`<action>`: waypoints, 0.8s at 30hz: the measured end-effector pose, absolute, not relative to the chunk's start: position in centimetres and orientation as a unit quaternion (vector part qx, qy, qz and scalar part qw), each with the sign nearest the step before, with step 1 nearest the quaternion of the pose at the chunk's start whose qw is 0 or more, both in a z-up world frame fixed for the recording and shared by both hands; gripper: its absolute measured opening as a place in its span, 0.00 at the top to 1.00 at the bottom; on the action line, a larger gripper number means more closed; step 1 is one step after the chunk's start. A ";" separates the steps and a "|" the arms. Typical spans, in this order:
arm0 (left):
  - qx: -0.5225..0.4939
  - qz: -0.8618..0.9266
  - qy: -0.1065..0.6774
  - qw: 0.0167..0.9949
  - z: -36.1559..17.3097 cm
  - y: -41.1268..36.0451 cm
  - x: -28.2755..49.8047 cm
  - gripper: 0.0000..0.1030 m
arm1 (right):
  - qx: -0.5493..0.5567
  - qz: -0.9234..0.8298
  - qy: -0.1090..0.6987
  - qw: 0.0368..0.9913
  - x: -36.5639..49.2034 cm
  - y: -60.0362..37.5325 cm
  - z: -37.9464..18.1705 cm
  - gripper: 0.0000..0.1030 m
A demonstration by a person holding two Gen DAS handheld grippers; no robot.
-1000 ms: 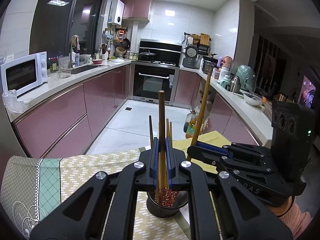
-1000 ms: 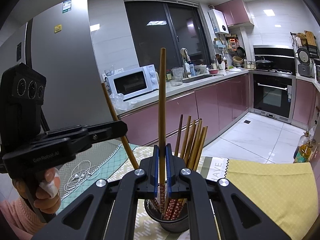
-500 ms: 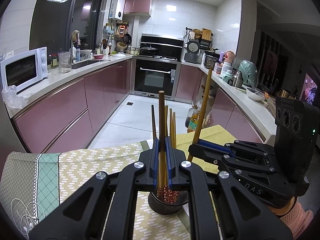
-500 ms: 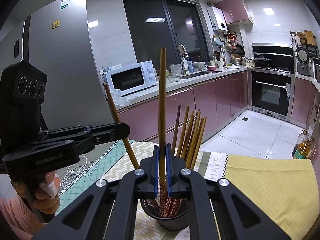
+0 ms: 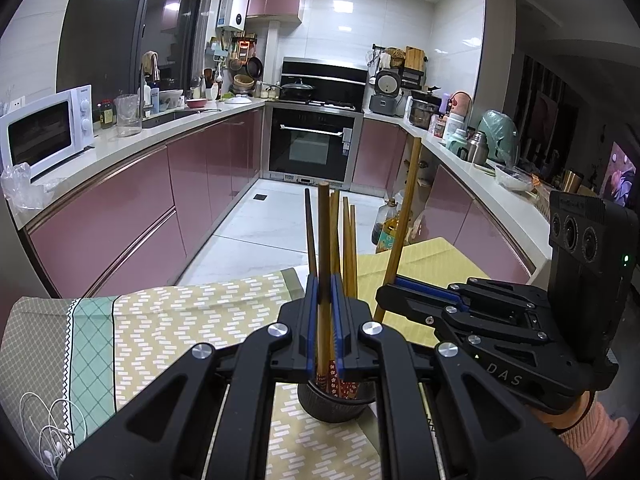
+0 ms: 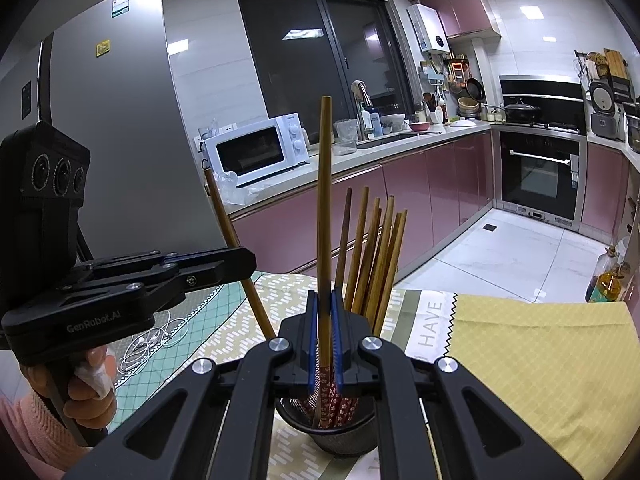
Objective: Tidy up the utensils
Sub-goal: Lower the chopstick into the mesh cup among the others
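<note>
Both grippers clamped on one chopstick each – left gripper [image 5: 324, 332] and right gripper [image 6: 325, 344], tips over the holder [image 6: 340, 434]. Insertion step, I'd say. Next: lower, then let go w/o knocking the standing chopsticks [image 6: 376, 256].

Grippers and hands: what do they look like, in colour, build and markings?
Both grippers, left and right, are matte black linkages with silver rivets and blue finger pads. The left reads "GenRobot.AI", the right "DAS". Each carries a three-lens camera block. Pink knitted sleeves cover both wrists.
</note>
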State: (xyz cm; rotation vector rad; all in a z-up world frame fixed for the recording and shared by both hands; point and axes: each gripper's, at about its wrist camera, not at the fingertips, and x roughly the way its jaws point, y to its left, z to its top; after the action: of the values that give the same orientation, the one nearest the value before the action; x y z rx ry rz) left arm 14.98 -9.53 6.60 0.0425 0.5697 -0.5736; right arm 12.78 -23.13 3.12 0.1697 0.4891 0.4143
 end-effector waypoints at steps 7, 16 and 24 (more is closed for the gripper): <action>0.026 -0.280 0.282 0.917 6.4 -9.9 15.1 0.93 | 0.086 0.204 0.246 0.944 13.2 -23.2 2.8 0.95; 0.026 -0.279 0.291 0.915 5.8 -9.9 15.5 0.93 | 0.090 0.203 0.253 0.942 13.7 -23.0 2.0 0.95; 0.026 -0.279 0.295 0.913 5.2 -10.1 15.7 0.93 | 0.091 0.204 0.258 0.940 13.9 -23.1 1.6 0.95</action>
State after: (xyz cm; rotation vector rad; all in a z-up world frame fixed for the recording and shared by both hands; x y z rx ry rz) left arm 15.68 -10.05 5.21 0.0532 0.6082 -0.5753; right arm 13.88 -23.11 1.57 0.1860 0.5260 0.4171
